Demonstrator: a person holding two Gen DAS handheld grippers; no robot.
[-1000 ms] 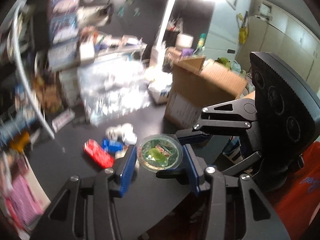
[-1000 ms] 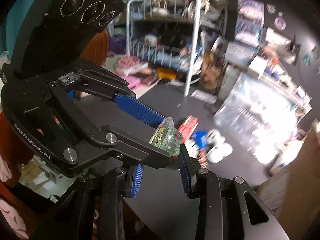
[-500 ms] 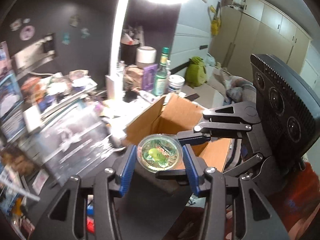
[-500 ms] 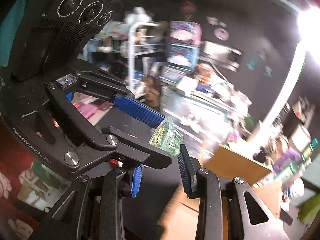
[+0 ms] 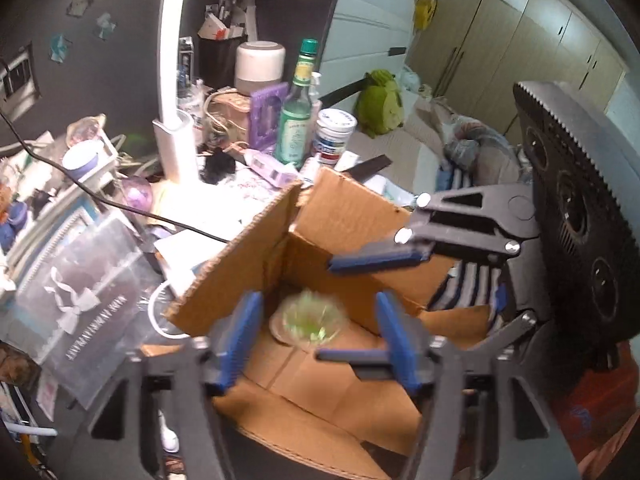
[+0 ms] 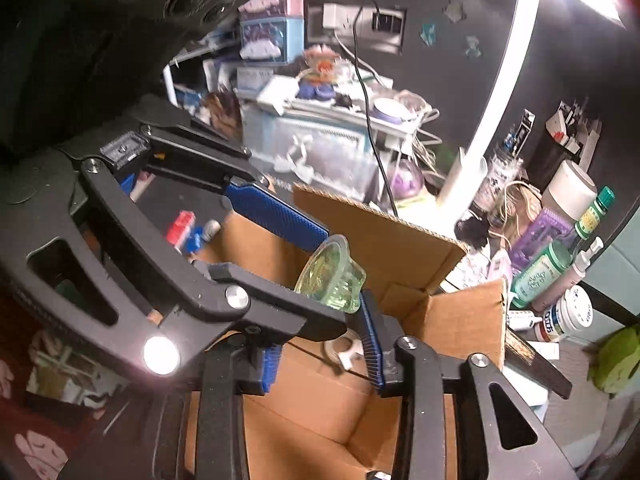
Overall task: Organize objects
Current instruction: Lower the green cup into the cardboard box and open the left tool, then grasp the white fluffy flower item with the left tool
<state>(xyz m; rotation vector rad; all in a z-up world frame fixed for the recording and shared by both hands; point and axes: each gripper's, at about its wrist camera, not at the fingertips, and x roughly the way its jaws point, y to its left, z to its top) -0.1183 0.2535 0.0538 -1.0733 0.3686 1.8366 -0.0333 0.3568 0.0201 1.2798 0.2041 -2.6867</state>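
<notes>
Left wrist: blurred round green cup [image 5: 311, 317] over corrugated cardboard box [image 5: 352, 216].

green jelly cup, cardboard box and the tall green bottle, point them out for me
green jelly cup [image 6: 332, 276], right wrist view, on its ribbed clear side wall.
cardboard box [image 5: 352, 216], left wrist view, on the inner face of its far flap.
tall green bottle [image 5: 295, 128], left wrist view, on its label.
</notes>
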